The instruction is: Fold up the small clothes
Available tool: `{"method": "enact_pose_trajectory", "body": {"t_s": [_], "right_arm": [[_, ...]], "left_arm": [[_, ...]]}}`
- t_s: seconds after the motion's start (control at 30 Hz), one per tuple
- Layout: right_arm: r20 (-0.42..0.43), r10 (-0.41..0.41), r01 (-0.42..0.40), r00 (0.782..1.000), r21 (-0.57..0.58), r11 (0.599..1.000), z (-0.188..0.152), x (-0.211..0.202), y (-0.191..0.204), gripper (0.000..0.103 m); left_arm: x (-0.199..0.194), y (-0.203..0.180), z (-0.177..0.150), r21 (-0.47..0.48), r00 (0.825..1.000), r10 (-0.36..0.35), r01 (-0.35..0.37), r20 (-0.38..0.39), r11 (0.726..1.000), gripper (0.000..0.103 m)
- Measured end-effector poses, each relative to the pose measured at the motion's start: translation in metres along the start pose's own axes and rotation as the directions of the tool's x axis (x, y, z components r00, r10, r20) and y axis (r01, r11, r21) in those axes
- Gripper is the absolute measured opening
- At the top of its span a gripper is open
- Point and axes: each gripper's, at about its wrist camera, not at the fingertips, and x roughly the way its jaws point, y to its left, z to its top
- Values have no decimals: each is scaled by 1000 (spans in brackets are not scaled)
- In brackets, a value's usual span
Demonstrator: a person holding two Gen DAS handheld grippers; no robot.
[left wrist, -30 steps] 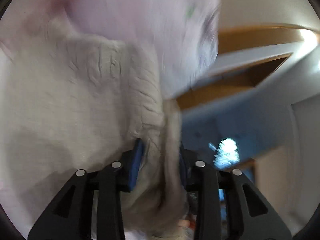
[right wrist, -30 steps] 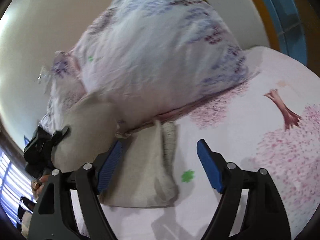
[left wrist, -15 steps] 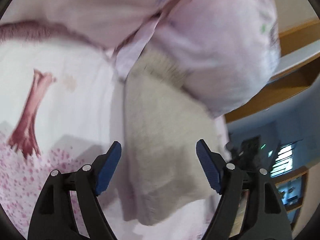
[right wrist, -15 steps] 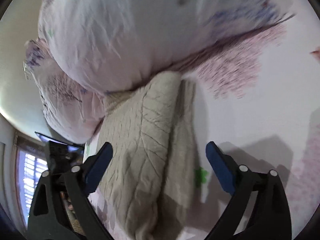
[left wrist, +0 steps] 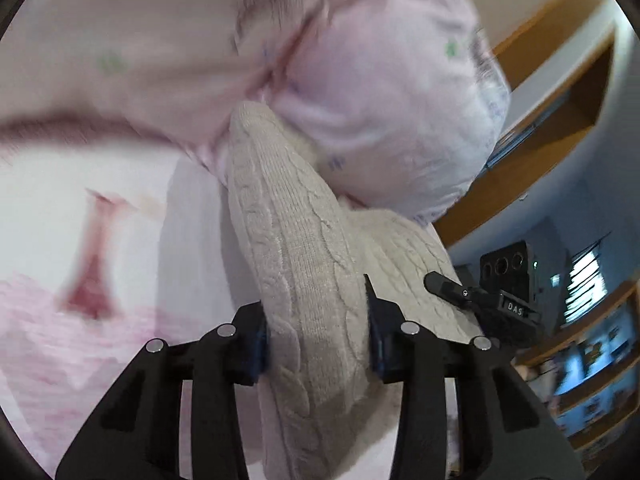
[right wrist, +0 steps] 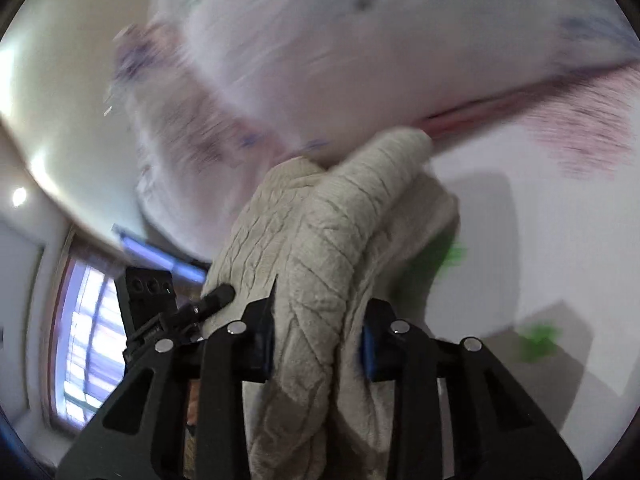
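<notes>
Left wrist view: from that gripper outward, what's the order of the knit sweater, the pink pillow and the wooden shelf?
1. Knit sweater, pinched in the left gripper.
2. Pink pillow, just beyond, above the sweater.
3. Wooden shelf, farthest, upper right behind the pillow.

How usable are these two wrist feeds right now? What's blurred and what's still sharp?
Left wrist view: the knit sweater clamped in the left gripper is sharp, while the pillow and printed bedsheet smear with motion blur. Right wrist view: the sweater in the right gripper is crisp, the pillow streaked, the window at lower left blown out; fisheye bends the edges of both.
</notes>
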Motion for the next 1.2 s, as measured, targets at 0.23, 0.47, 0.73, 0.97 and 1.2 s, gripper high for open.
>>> {"method": "enact_pose_trajectory", "body": {"t_s": [0.23, 0.47, 0.73, 0.97, 1.2], "right_arm": [[88, -274, 273, 958, 13, 962, 1, 14, 15, 57], [-25, -243, 243, 970, 38, 969, 0, 38, 16, 12], [114, -361, 360, 926, 34, 932, 7, 26, 30, 18], [336, -521, 570, 784, -59, 819, -88, -47, 85, 101], [163, -688, 707, 707, -175, 685, -141, 3, 87, 101]], "left_arm": [[-66, 50, -5, -10, 946, 314, -314, 77, 949, 55], [-99, 33, -40, 14, 949, 289, -293, 124, 956, 70], [-88, 2, -83, 168, 928, 364, -373, 85, 912, 90], [-65, 13, -101, 174, 878, 478, -471, 3, 865, 99], [-43, 10, -112, 211, 831, 554, -534, -45, 819, 102]]}}
